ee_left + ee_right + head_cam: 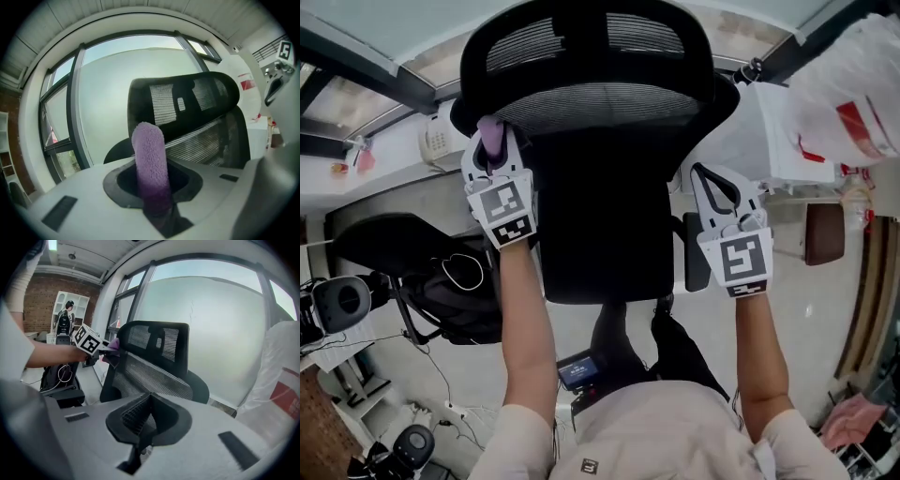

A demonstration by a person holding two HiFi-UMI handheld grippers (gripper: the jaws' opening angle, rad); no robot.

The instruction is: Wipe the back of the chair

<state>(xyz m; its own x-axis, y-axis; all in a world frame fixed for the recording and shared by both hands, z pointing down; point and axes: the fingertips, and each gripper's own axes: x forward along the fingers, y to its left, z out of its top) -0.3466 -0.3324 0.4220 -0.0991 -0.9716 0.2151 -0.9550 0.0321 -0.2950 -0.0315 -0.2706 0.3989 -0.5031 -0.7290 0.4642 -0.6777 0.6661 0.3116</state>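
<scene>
purple cloth (149, 159) is pinched in the left gripper (492, 142), at nine o'clock of the chair back (600, 105). right gripper (701, 178) fingers press together, empty. next, i think, rub it across.

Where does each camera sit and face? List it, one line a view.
Head view: on the head, facing steeply down on the chair; both forearms, left hand-held gripper and right hand-held gripper show.
Left gripper view: rides the left one, facing the chair back; own jaws shut on the cloth.
Right gripper view: rides the right one, facing the chair; own shut jaws, left forearm.
Shared: all show the chair.
</scene>
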